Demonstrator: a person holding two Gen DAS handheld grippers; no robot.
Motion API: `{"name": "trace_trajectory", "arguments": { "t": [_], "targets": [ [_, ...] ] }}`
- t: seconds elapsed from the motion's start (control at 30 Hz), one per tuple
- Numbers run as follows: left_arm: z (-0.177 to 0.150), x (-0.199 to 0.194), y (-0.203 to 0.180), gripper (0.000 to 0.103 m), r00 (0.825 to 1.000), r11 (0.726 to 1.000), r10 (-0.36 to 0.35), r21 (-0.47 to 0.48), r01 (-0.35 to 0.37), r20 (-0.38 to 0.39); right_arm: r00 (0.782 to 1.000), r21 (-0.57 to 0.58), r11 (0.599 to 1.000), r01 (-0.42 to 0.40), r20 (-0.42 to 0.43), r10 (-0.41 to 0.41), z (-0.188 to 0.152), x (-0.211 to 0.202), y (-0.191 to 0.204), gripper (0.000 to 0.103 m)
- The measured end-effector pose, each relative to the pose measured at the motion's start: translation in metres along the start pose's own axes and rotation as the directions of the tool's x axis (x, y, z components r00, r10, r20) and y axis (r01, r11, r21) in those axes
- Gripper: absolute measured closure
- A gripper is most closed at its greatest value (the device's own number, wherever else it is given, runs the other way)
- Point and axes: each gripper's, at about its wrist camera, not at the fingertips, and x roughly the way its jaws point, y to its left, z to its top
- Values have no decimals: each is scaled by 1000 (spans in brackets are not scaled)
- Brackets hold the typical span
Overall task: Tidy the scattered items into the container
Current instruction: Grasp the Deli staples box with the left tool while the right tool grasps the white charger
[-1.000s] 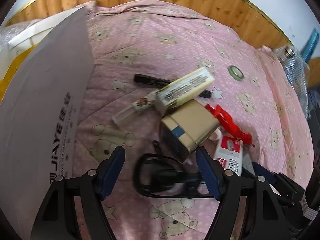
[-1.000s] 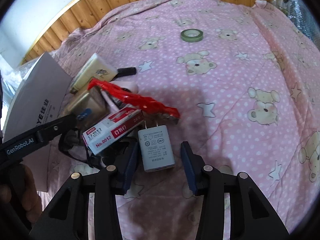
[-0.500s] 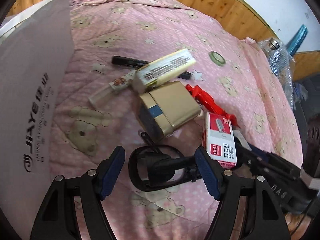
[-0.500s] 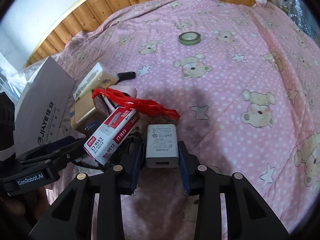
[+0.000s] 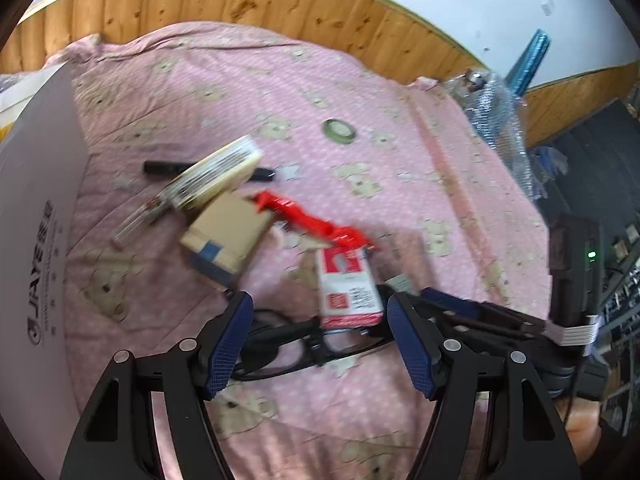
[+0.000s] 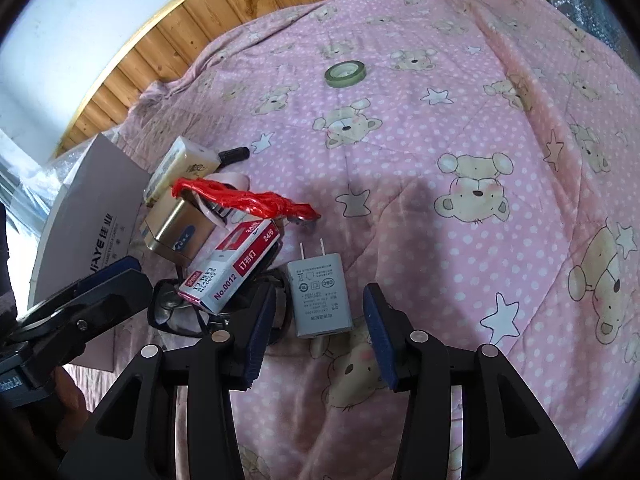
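Right tongs, pinching the charger half a second ago, had spread and let go; it lay flat on the bed between them, touching neither. Left tongs hung spread over the glasses, likely lining up a grab. White box stood left.

Quilt: soft matt cloth, stitched. Wall panelling: knotty varnished wood. Charger: smooth matt grey plastic, metal prongs. Staple box: glossy printed card. Red bag: crinkled shiny plastic film. Gold box: satin sheen. Glasses: glossy black plastic. Tong pads: textured blue.
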Motion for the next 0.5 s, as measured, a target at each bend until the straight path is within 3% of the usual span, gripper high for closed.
{"name": "trace_trajectory", "arguments": {
  "t": [0.07, 0.23, 0.3, 0.33, 0.5],
  "targets": [
    [5, 8, -9, 32, 999, 999, -28, 22, 29, -17, 1000, -17, 1000, 5, -9, -5, -1, 2, 0, 67],
    [13, 46, -21, 32, 995, 998, -1, 56, 6, -95, 1000, -12, 1000, 25, -1, -25, -6, -6, -6, 68],
    [13, 56, -18, 41, 991, 1000, -5, 27, 8, -130, 1000, 0, 1000, 9, -3, -9, -8, -8, -10, 68],
    [12, 61, -15, 56, 989, 1000, -8, 10, 10, -149, 1000, 7, 1000, 1, -4, -1, -9, -8, -12, 68],
    [8, 63, -12, 57, 988, 1000, -2, 3, 3, -155, 999, 34, 999, -37, -9, 37, -11, -10, -19, 67]
  ]
}}
